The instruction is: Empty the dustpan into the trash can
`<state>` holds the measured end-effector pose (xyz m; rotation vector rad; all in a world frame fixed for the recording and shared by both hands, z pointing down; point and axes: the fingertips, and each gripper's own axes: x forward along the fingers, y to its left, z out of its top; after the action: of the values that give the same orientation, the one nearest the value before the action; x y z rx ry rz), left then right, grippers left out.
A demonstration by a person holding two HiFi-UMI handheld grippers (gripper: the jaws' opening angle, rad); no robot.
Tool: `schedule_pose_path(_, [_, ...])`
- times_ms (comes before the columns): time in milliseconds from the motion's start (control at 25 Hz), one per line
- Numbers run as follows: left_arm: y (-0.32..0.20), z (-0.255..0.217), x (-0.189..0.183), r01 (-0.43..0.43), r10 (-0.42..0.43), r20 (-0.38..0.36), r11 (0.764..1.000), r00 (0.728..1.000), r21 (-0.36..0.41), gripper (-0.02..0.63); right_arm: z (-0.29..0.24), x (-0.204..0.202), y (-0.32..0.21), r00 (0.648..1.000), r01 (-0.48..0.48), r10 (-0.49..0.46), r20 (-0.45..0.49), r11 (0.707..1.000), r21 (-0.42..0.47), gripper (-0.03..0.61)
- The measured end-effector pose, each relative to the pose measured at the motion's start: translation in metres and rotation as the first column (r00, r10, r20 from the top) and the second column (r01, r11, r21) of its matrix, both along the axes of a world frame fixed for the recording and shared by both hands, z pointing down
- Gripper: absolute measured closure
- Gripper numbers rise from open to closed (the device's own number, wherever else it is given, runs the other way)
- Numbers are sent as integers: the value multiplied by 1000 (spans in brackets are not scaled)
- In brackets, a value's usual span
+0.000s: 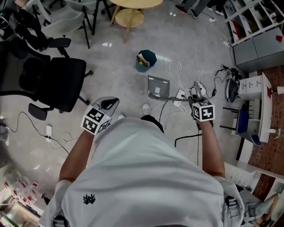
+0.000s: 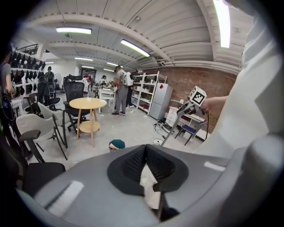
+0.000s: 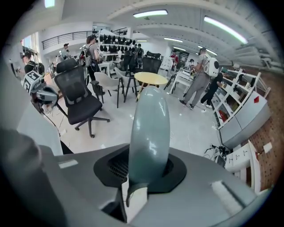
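A grey dustpan [image 1: 158, 87] stands on the concrete floor ahead of me, its long handle running right to my right gripper [image 1: 195, 95]. In the right gripper view the rounded grey handle end [image 3: 149, 133] rises out of the right gripper [image 3: 147, 172], whose jaws are shut on it. A small teal trash can [image 1: 145, 60] with rubbish in it stands just beyond the pan, also seen low in the left gripper view as the trash can [image 2: 116, 144]. My left gripper [image 1: 108, 104] hangs at the left, apart from both. Its pads [image 2: 133, 163] meet with nothing between them.
A black office chair [image 1: 49, 75] stands at the left. White cables and a power strip [image 1: 179, 94] lie on the floor beside the dustpan. A round wooden table [image 1: 133, 5] is beyond the can. A white stand [image 1: 254, 88] and grey cabinet [image 1: 259, 48] line the right.
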<state>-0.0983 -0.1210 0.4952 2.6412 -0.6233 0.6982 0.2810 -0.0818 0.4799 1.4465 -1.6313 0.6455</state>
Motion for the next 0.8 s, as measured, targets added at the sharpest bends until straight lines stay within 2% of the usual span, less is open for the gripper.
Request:
schedule_pose_path(200, [5, 5, -17, 38, -38, -13, 999, 999, -7, 558, -22, -14, -13, 999, -29, 25, 37, 992, 122, 494])
schedule_pose_path(320, [11, 8, -25, 62, -62, -9, 998, 998, -17, 558, -30, -19, -16, 999, -27, 20, 43, 987, 160, 494])
schedule_pose_path(800, [16, 13, -36, 94, -94, -1, 995, 996, -22, 558, -15, -10, -8, 999, -38, 34, 29, 987, 155, 494])
